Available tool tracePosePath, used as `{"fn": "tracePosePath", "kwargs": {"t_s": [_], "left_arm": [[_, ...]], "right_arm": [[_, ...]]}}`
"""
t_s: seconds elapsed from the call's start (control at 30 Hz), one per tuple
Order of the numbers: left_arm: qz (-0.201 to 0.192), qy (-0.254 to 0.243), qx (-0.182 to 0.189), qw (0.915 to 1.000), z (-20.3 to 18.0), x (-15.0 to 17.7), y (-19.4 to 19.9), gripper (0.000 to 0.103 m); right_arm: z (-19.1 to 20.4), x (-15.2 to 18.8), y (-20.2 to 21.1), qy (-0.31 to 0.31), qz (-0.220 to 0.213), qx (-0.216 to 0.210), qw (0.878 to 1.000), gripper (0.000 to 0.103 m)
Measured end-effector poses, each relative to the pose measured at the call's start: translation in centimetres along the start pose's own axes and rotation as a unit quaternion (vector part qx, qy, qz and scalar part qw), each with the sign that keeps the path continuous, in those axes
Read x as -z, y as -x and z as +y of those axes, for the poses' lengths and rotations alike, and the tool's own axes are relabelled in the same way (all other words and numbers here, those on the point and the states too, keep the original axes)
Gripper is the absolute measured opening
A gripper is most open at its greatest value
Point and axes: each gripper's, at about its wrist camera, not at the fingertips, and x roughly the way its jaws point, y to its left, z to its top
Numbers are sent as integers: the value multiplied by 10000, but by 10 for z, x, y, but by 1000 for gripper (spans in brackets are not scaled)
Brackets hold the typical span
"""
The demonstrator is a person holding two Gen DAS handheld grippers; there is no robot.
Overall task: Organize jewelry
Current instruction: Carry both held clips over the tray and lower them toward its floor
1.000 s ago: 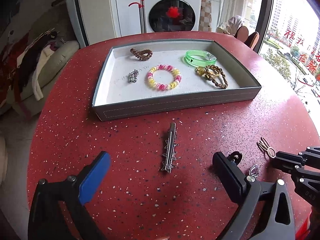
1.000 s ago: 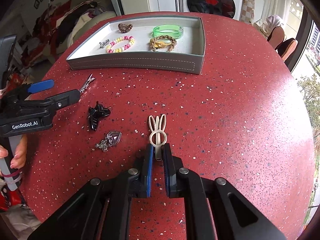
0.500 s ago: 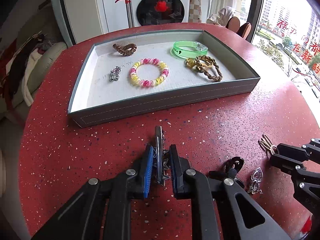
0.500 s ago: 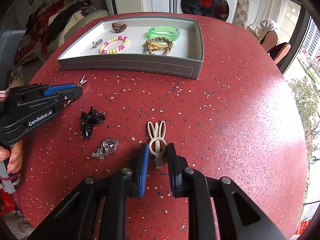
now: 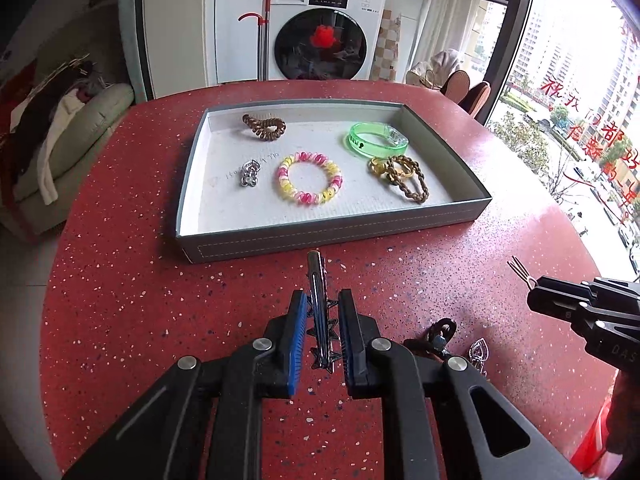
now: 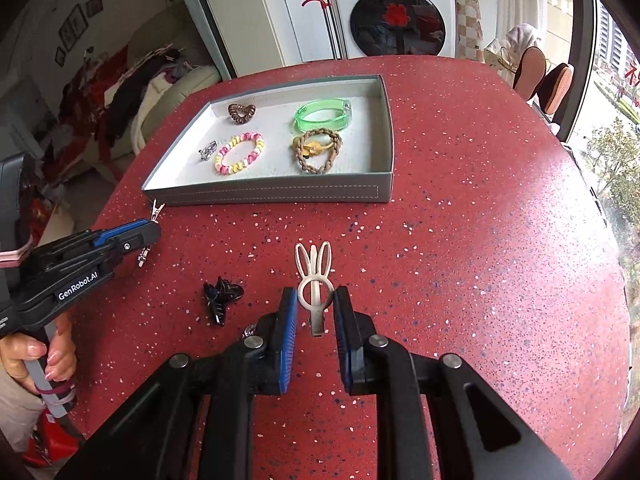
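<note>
Two clips getting grabbed together: left gripper (image 5: 322, 316) pinching the starry metal hair clip (image 5: 319, 308), right gripper (image 6: 315, 309) slightly open, straddling the bunny-ear clip (image 6: 314, 280), both heading for the tray (image 5: 328, 236).

"GenRobot.AI" on left gripper (image 6: 154, 236); "Panasonic" on washer (image 6: 394, 20).

A grey open tray (image 5: 332, 236) sits on the red speckled bench (image 5: 120, 300), holding a brown spiral hair tie (image 5: 264, 127), a green translucent bangle (image 5: 376, 139), a pink-and-yellow beaded bracelet (image 5: 309, 183), a braided brown bracelet (image 5: 402, 178) and a small silver charm (image 5: 249, 173). Short of the tray lie a silver star-studded clip (image 5: 319, 312), a beige rabbit-ear clip (image 6: 315, 280), a black claw clip (image 6: 220, 298) and what seems a silver heart pendant (image 5: 479, 352).
</note>
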Motion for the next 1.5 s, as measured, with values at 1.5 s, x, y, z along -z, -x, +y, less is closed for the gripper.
{"fn": "tracePosePath", "kwargs": {"t_s": [1.5], "left_arm": [[207,-118,-606,9979,29,-126,-113,35]], "right_arm": [[-36,-139,-117,-472,301,304,9980,20]]}}
